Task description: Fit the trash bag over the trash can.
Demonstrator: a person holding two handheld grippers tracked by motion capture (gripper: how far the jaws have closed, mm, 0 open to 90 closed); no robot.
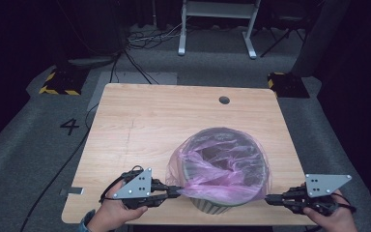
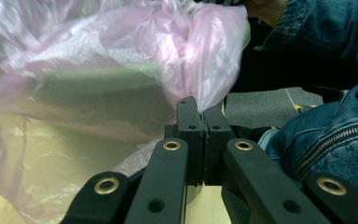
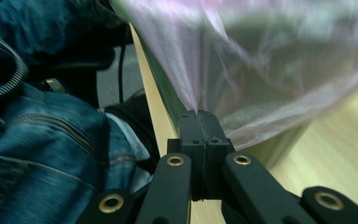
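A round grey bin stands near the front edge of the wooden table. A thin pink plastic bag lines it and drapes over its rim. My left gripper is shut on the bag's edge at the bin's left side. My right gripper is shut on the bag's edge at the bin's right side, and the film is pulled taut between them. In the left gripper view the jaws pinch the pink bag. The right gripper likewise pinches a stretched fold of the bag.
A small round hole is in the table's far side. The person's denim sleeves sit close behind the grippers. White table legs, cables and yellow-black striped blocks lie on the grey floor beyond.
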